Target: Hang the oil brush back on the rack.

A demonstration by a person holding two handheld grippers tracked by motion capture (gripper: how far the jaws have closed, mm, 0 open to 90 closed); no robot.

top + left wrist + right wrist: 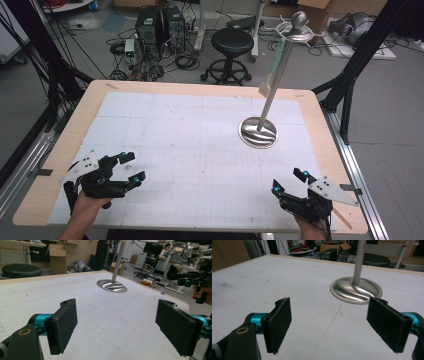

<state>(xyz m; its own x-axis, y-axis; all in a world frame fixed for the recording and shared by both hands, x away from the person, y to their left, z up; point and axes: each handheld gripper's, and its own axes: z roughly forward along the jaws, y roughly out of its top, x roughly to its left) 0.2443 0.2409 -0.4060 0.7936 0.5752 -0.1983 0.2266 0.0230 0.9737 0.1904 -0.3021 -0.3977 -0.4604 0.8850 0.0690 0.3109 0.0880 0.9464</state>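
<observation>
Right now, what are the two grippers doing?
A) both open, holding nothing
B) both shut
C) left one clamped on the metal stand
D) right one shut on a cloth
A: the left gripper and right gripper both show jaws spread over bare table, apart from the metal stand.

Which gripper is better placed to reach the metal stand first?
Probably the right gripper: the metal stand sits on the table's right half, closer to it. The left gripper is farther away. Both are open.
</observation>
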